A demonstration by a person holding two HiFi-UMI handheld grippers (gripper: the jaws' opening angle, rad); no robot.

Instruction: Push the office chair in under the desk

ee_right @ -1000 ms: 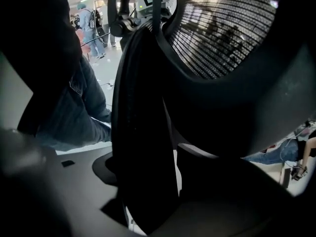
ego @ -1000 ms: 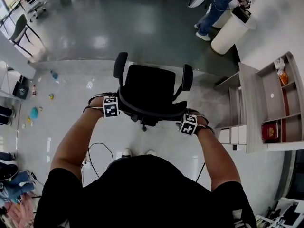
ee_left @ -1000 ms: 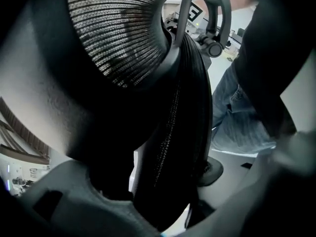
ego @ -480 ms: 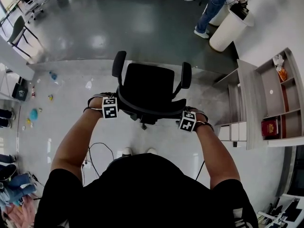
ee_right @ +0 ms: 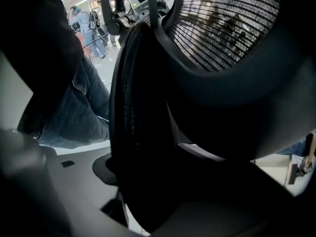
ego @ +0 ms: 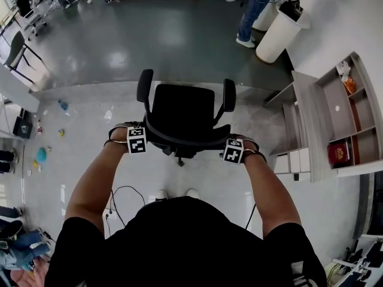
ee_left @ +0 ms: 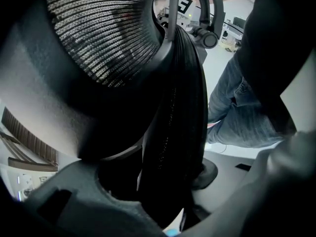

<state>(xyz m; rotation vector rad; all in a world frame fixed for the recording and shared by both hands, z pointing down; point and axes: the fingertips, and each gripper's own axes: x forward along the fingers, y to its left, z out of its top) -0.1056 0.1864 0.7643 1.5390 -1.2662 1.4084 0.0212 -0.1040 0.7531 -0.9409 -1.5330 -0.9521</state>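
chair (ego: pixel 182 109): black, with a mesh back and two armrests. It stands on the grey floor (ego: pixel 179 40) right in front of the person, seat turned away from them. It is not under the desk.
backrest (ee_left: pixel 177 107): its dark rim runs upright through both gripper views, with the mesh bulging to one side.
left gripper (ego: pixel 143 139): at the left end of the chair's backrest. The jaws are closing with the rim between them, and the rim touches both sides.
right gripper (ego: pixel 226 148): at the right end of the chair's backrest. The jaws are clamped on the rim, which fills the gap between them.
desk (ego: pixel 302 130): pale wood, to the right of the chair. It is near the right armrest but apart from it.
shelves (ego: pixel 353 118): further right of the chair, past the desk.
red box (ego: pixel 338 153): on a lower shelf, its print too small to read.
writing: each gripper's cube (ego: pixel 136 141) carries black-and-white square code markers. The left gripper view shows one such marker beyond the top of the chair.
other person (ego: pixel 254 8): in jeans, well beyond the chair and to its right, beside a white drum (ego: pixel 275 34).
cable (ego: pixel 119 196): on the floor behind the chair, by the holder's feet.
bottle (ego: pixel 63 105): on the floor well left of the chair.
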